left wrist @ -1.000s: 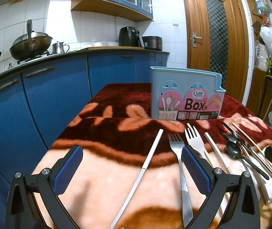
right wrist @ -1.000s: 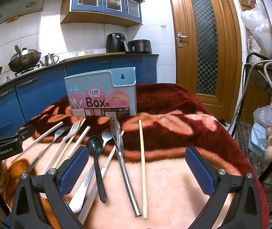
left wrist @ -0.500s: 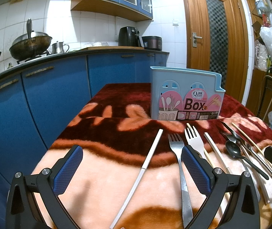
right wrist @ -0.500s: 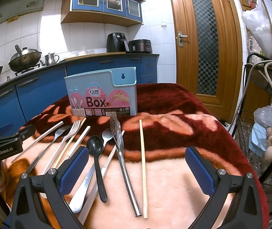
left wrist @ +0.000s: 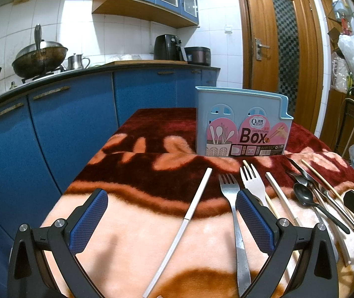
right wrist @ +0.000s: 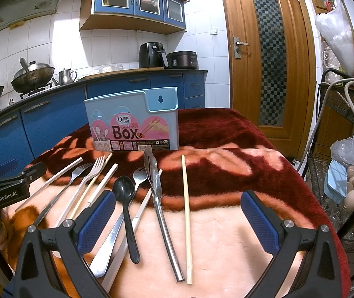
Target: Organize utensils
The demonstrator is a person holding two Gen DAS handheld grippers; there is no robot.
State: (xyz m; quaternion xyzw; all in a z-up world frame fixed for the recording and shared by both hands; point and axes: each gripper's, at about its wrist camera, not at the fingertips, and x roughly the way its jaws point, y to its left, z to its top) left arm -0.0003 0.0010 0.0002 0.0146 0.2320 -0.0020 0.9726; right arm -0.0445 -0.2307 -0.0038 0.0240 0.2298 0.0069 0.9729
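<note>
Nothing sits in the chopstick box (right wrist: 132, 119) yet; both the left gripper (left wrist: 172, 219) and right gripper (right wrist: 178, 219) gape empty; a first pick from the utensils lying before it seems next.

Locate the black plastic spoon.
In the right wrist view the black plastic spoon lies on the blanket just inside the right gripper's left finger, left of the steel tongs.

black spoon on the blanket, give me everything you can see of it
The black spoon is one dark, glossy piece, material unclear: oval bowl facing up, slim straight handle widening to a rounded end. It lies flat on the fleece blanket, bowl toward the chopsticks box, handle toward the camera. Its handle crosses over a steel utensil's handle. It sits just inside the right gripper's left finger; nothing grips it.
</note>
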